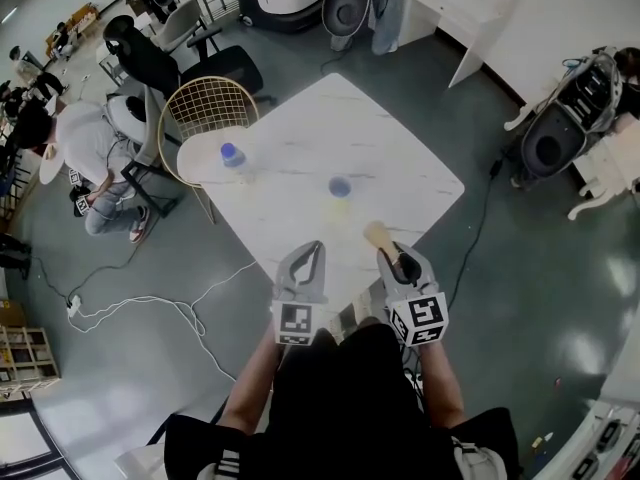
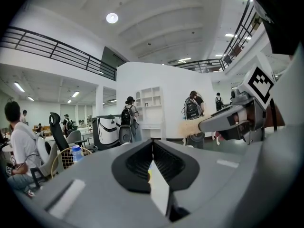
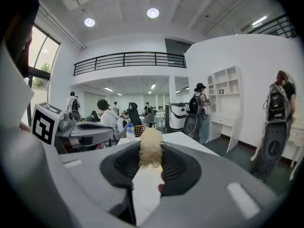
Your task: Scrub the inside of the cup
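On the white table (image 1: 420,168), near its middle, stands the cup (image 1: 340,190), upright and touched by nothing, well apart from both grippers. Between it and the table's near edge hangs the tan, fluffy head of the brush (image 1: 377,234), short of the cup and not yet over its mouth.

By my reading the scrubbing has not begun. This is the approach, with the tool in hand and the cup unheld. The next move likely calls for the brush to be carried forward and tipped downward so that its head enters the cup's mouth. The cup looks light, so it may need steadying first or it could slide or tip under the bristles.

The right gripper (image 1: 392,254) has its jaws closed on the brush's handle, and the head sticks out past the fingertips. The left gripper (image 1: 311,252), beside it over the near edge, has its jaws pressed together with nothing between them; it would have to open to take the cup. Farther off, near the table's left corner, stands a blue-capped bottle (image 1: 232,156).
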